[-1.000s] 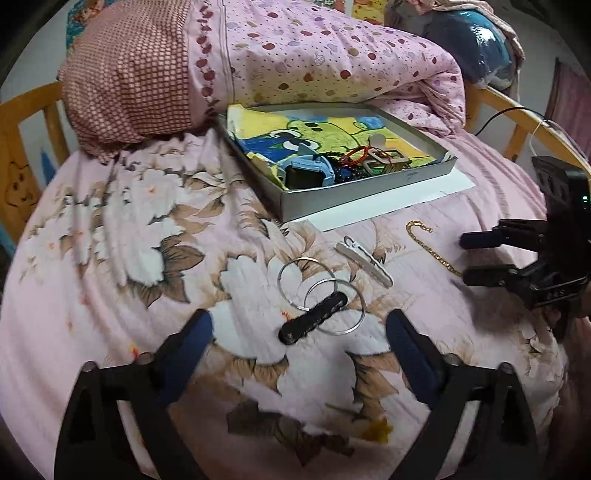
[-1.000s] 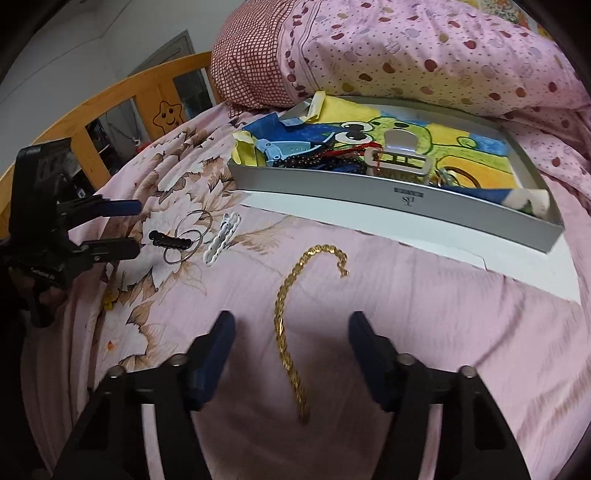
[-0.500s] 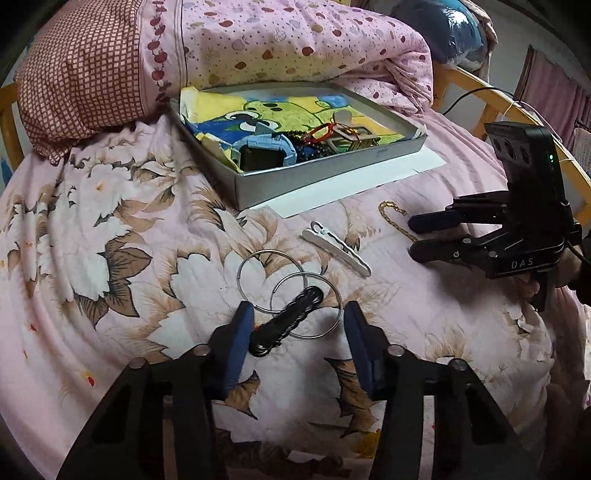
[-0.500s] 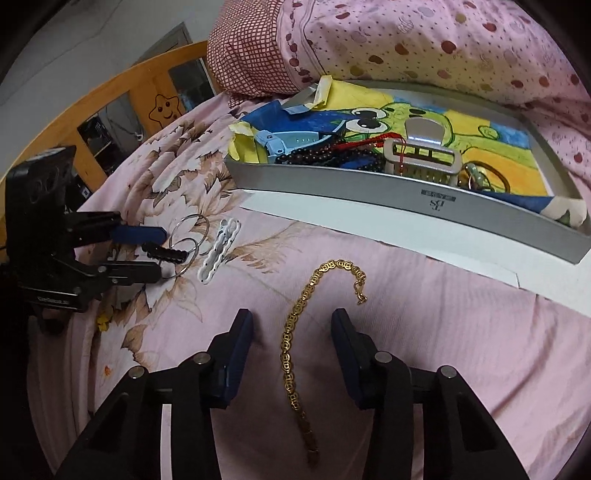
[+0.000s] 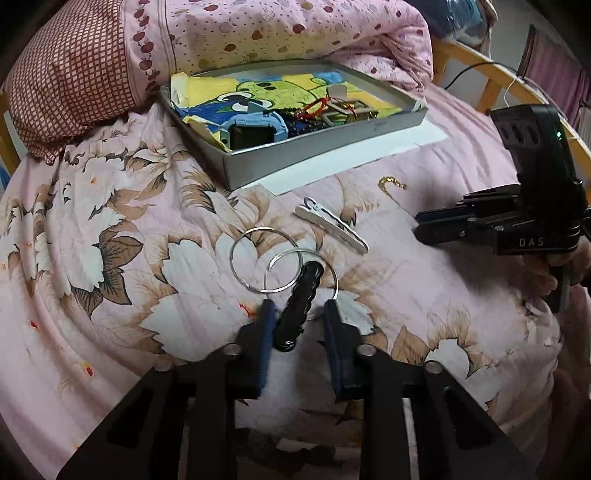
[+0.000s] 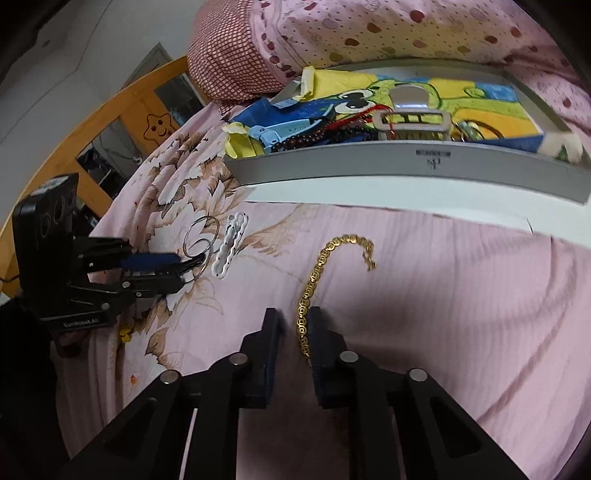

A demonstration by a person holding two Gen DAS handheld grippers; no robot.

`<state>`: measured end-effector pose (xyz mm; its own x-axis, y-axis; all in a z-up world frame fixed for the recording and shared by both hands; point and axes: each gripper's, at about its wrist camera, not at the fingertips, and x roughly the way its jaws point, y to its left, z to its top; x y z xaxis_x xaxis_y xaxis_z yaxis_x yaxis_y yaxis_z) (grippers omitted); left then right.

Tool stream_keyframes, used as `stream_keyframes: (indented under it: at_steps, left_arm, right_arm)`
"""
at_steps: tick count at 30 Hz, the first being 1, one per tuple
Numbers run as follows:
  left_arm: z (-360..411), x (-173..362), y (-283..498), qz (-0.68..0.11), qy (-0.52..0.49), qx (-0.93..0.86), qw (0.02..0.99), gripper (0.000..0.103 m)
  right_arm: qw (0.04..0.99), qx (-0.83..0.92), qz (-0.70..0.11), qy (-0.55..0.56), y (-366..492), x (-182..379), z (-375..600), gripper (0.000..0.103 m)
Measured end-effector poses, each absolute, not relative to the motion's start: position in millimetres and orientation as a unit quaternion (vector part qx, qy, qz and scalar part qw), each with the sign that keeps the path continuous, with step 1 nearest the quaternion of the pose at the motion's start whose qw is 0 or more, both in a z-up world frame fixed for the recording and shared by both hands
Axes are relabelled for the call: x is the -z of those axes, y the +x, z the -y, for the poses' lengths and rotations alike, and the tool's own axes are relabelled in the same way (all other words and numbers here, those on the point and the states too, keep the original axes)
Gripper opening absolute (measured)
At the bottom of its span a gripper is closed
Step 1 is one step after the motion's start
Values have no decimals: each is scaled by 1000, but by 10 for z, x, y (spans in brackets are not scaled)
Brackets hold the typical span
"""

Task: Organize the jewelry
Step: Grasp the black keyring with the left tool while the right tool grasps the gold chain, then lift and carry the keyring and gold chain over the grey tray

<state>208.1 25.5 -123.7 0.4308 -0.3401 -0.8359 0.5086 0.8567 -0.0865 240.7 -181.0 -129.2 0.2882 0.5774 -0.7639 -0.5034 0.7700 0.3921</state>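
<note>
1. The left hand-held gripper [image 5: 298, 315] points down at the flowered bedspread [image 5: 110, 229]. Its jaws have just been closing; the black twisted hair clip [image 5: 300, 302] lies between the blue pads, touching the left one, with a gap still showing at the right one.
2. The right hand-held gripper [image 6: 295, 325] has also just been closing, and its jaws now stand narrow around the near stretch of the gold chain [image 6: 317, 273]. The chain lies against the right pad; whether both pads press on it cannot be told.
3. Just beyond the hair clip, two overlapping silver rings [image 5: 269, 264] lie flat on the bed, one of them under the clip's far end.
4. A white hair clip [image 5: 332, 225] lies a little farther off, between the rings and the chain's hooked end.
5. Farther back, a grey box [image 5: 314, 151] on a white sheet holds a blue watch [image 5: 255, 129], dark beads and other pieces on a cartoon cloth.
6. A pink dotted quilt [image 5: 277, 33] is bunched behind the box.
</note>
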Motion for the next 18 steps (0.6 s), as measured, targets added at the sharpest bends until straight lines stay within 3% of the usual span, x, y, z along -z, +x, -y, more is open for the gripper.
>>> stream_keyframes:
  at_steps: [18]
  left_arm:
    - [-133, 1156, 1806, -516, 14, 225, 827, 12]
  right_arm:
    - [773, -355, -510, 130, 2053, 1325, 1900, 6]
